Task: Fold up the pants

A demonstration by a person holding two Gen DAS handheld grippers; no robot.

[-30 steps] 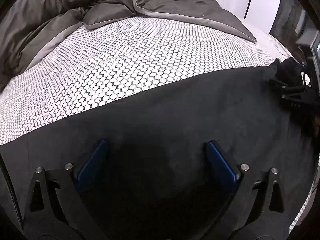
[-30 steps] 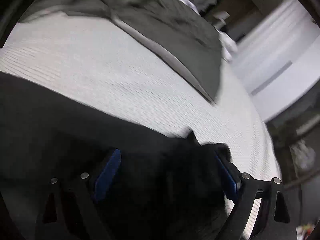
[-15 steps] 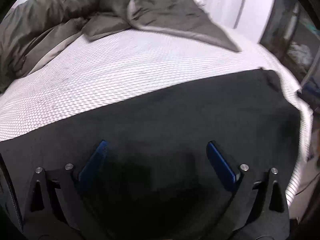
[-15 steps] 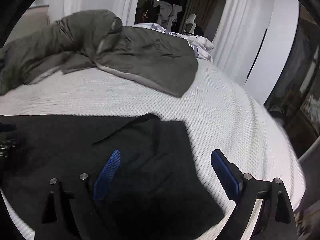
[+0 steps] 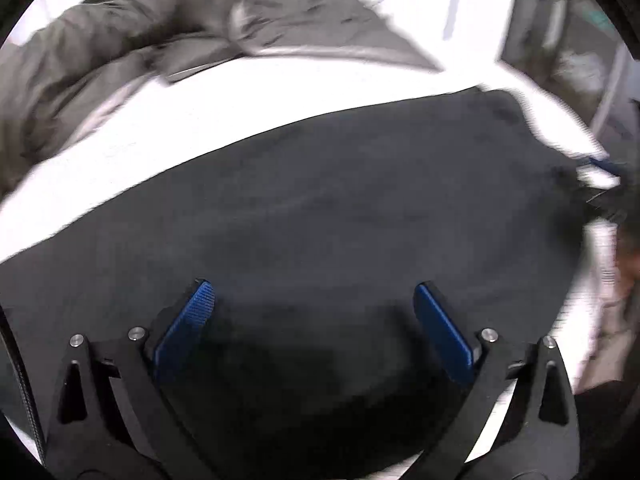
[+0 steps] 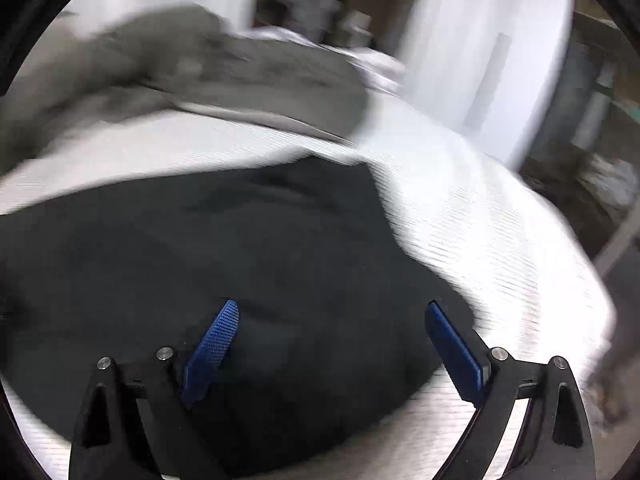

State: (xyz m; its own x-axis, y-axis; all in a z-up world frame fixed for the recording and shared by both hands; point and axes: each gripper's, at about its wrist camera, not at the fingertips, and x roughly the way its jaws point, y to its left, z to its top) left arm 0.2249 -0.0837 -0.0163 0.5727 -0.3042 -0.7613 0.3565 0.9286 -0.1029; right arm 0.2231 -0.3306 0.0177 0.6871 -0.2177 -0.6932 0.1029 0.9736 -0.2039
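Observation:
The black pants (image 5: 320, 200) lie flat across the white bed sheet (image 5: 224, 108). My left gripper (image 5: 312, 292) is open and empty just above the dark cloth. In the right wrist view the pants (image 6: 240, 248) fill the lower left, their end toward the right. My right gripper (image 6: 334, 312) is open and empty over that end. The right gripper's blue tip also shows at the far right edge of the left wrist view (image 5: 604, 166). Both views are motion-blurred.
A crumpled grey duvet (image 5: 132, 52) lies across the far side of the bed, also in the right wrist view (image 6: 224, 64). White curtains (image 6: 480, 48) and dark furniture (image 6: 580, 152) stand beyond the bed's right edge (image 6: 560, 280).
My right gripper has let go of the pants' end and pulled back and up. Both cameras have risen and tilted, so more of the pants and bed show.

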